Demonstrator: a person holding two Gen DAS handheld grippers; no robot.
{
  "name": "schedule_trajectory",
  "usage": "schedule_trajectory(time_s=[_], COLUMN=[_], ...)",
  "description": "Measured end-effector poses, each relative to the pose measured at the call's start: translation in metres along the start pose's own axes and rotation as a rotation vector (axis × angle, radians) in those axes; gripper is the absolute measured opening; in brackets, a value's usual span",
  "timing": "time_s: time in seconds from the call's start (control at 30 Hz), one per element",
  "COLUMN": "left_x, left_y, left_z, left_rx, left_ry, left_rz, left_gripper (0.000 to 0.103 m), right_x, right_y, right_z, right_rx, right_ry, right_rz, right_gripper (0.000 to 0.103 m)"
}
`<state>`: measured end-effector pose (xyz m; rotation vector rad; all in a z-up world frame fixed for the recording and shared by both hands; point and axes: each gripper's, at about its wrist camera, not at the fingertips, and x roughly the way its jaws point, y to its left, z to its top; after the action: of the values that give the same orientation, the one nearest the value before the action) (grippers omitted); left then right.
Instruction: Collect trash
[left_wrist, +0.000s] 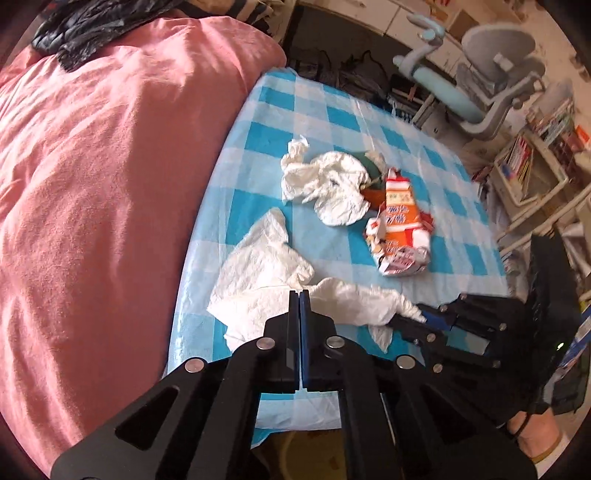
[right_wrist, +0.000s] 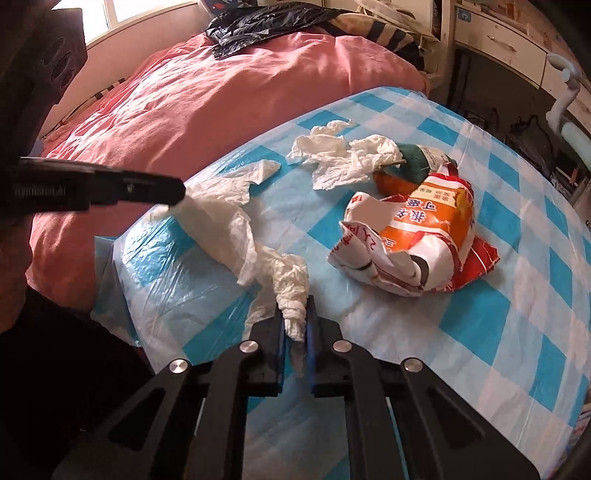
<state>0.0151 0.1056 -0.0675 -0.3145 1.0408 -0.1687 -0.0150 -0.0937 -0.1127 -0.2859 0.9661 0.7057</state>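
Note:
A large crumpled white tissue (left_wrist: 266, 280) lies on the blue checked cloth (left_wrist: 332, 107). My left gripper (left_wrist: 299, 295) is shut on its near edge; it shows from the side in the right wrist view (right_wrist: 177, 194). My right gripper (right_wrist: 295, 321) is shut on the tissue's twisted end (right_wrist: 291, 291) and appears in the left wrist view (left_wrist: 421, 317). Beyond lie a second crumpled tissue (left_wrist: 328, 184), an orange and white wrapper (left_wrist: 399, 229) (right_wrist: 417, 240) and an orange and green item (right_wrist: 402, 170) partly hidden behind them.
A pink duvet (left_wrist: 103, 166) fills the left side, with a black plastic bag (right_wrist: 266, 22) on it. A grey and teal chair (left_wrist: 491, 85) and a book-filled shelf (left_wrist: 528, 162) stand beyond the bed's right edge.

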Motion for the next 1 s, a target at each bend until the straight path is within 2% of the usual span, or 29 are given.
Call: schedule_trajectory(time_s=[0.07,0.13,0.23,0.33,0.43,0.5,0.53,0.57,0.67,0.77,1.0], left_x=[-0.012,-0.019,-0.019,-0.012,0.003,0.01,0.012,0.013,0.013,0.025,0.044], left_y=[0.008,0.009,-0.002,-0.006,-0.004,-0.011,-0.014,-0.02,-0.035,-0.044,-0.054], left_z=[0.002,0.002,-0.003,-0.006,-0.011,-0.015,-0.017,-0.019,-0.02,-0.024,-0.034], left_rx=[-0.061,-0.076,-0.023,-0.029,-0.019,0.038,0.064,0.096,0.199,0.289,0.395], left_ry=[-0.048,-0.077,-0.063,-0.028,0.025,0.045,0.044,0.035,-0.009,0.01,0.09], left_rz=[-0.071,-0.103,-0.09,-0.119,-0.024,0.063,0.085,0.114,0.2,0.301,0.32], left_gripper=[0.001,0.001,0.001,0.001,0.002,0.008,0.021,0.039,0.057,0.062,0.067], right_x=[-0.011,-0.022,-0.033,-0.043,-0.053,-0.057,-0.058,-0.059,-0.063,-0.065,-0.068], right_y=[-0.002,-0.005,-0.013,-0.027,-0.038,-0.042,-0.043,-0.043,-0.042,-0.039,-0.042], right_z=[-0.006,-0.013,-0.024,-0.033,-0.043,-0.047,-0.049,-0.051,-0.055,-0.057,-0.061], right_rx=[0.01,0.022,0.037,0.077,0.113,0.123,0.126,0.126,0.132,0.126,0.133], right_ry=[-0.011,-0.024,-0.024,-0.033,-0.044,-0.048,-0.048,-0.048,-0.053,-0.056,-0.061], right_rz=[0.007,0.001,-0.036,-0.061,-0.072,-0.073,-0.073,-0.074,-0.061,-0.053,-0.051], right_gripper=[0.01,0.01,0.01,0.01,0.01,0.01,0.01,0.01,0.011,0.011,0.011])
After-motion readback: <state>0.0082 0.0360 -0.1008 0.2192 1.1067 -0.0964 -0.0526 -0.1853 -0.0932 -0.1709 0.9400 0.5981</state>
